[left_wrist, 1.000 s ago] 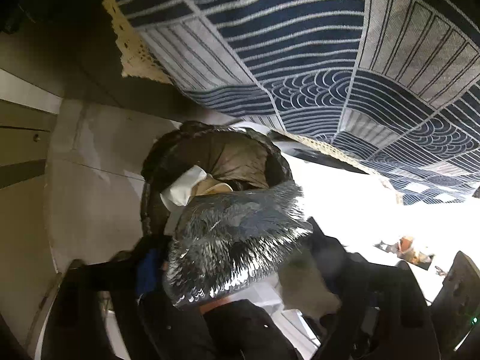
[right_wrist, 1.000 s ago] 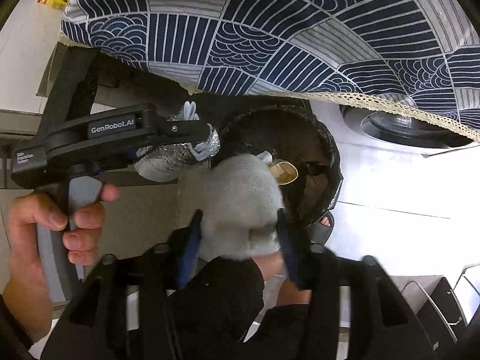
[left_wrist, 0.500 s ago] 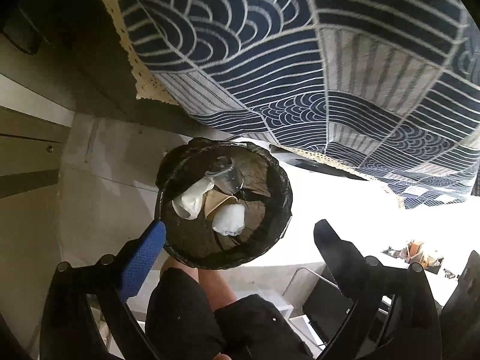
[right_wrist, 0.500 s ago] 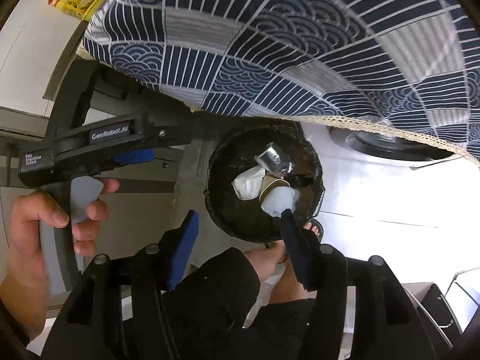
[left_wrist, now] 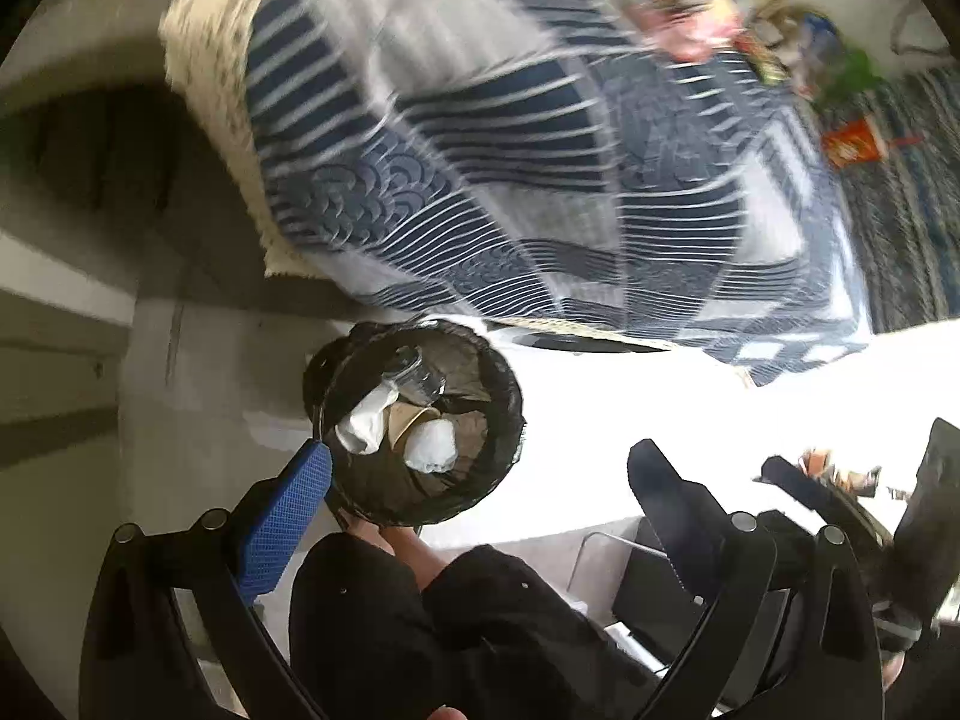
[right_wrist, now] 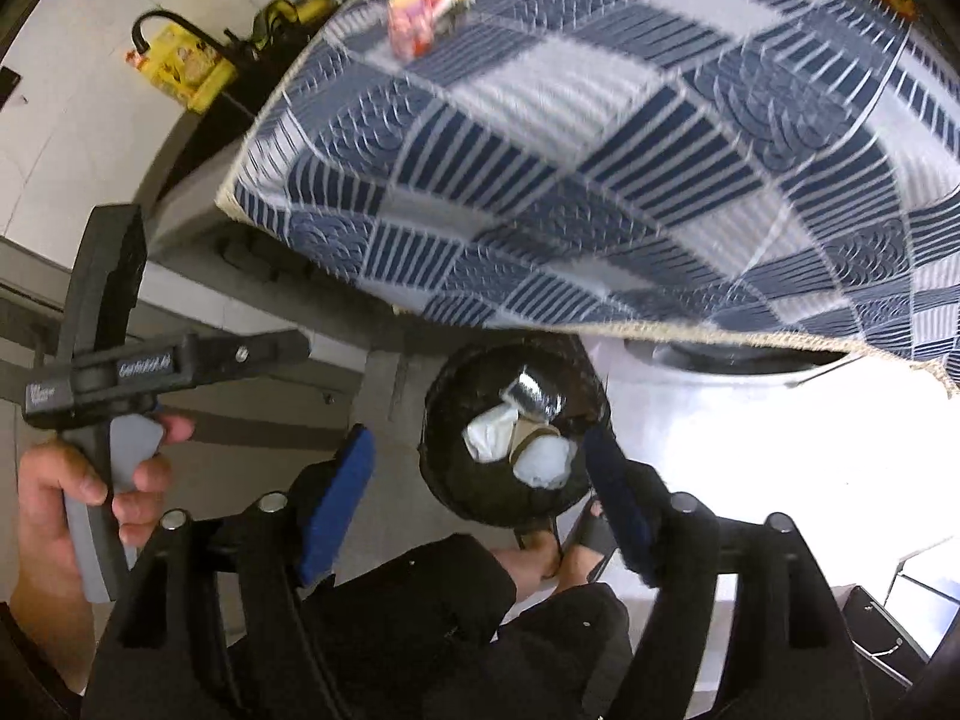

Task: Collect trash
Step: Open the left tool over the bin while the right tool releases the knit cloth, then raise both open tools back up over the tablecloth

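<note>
From my right wrist view I can just make out blurred white lettering, "GenRobot.AI", on the black body of the left gripper (right_wrist: 288,354) (two small white lines near its rear end are too smeared to read). On the left wrist view I read nothing.

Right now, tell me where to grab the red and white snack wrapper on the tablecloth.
Grip the red and white snack wrapper across its raised crumpled middle, coming down from above with the right claw, which is open and empty. It seems to lie loose near the corner of the blue patterned tablecloth, with nothing crowding it; blur hides finer detail.
</note>
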Available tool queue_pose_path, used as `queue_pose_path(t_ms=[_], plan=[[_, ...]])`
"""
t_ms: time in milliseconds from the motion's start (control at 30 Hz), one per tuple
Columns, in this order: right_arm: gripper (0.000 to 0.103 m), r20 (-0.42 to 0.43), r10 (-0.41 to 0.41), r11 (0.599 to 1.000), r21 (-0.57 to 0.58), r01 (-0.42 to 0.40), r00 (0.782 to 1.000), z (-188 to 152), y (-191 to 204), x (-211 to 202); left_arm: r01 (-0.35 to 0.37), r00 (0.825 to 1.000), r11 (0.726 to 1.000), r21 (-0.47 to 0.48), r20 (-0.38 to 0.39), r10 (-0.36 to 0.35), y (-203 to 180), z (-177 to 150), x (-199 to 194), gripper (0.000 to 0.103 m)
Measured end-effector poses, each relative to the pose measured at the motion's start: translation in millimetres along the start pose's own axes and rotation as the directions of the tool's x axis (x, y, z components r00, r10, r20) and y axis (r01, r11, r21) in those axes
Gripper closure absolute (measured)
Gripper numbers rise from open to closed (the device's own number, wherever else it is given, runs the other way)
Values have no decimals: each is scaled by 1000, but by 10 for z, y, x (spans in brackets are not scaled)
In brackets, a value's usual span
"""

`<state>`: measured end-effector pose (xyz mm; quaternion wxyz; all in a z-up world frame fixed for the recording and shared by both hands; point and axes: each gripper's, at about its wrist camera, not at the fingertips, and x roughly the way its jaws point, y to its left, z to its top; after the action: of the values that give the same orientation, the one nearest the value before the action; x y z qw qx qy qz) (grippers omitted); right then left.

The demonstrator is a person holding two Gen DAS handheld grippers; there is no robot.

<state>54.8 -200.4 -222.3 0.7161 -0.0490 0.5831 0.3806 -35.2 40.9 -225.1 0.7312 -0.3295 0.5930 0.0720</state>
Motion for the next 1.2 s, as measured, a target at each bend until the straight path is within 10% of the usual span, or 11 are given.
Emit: queue_pose_path(t_ms=[733, 1200], plan=[[18, 289, -99, 993, 94, 75, 952, 493, 236, -952, 40, 990, 933, 358, 110, -85, -567, 184, -983, 7], [18, 366, -124, 990, 107, 91, 922, 734, 94, -1311, 93, 956, 920, 381, 225, -190, -799, 467, -1405, 7]])
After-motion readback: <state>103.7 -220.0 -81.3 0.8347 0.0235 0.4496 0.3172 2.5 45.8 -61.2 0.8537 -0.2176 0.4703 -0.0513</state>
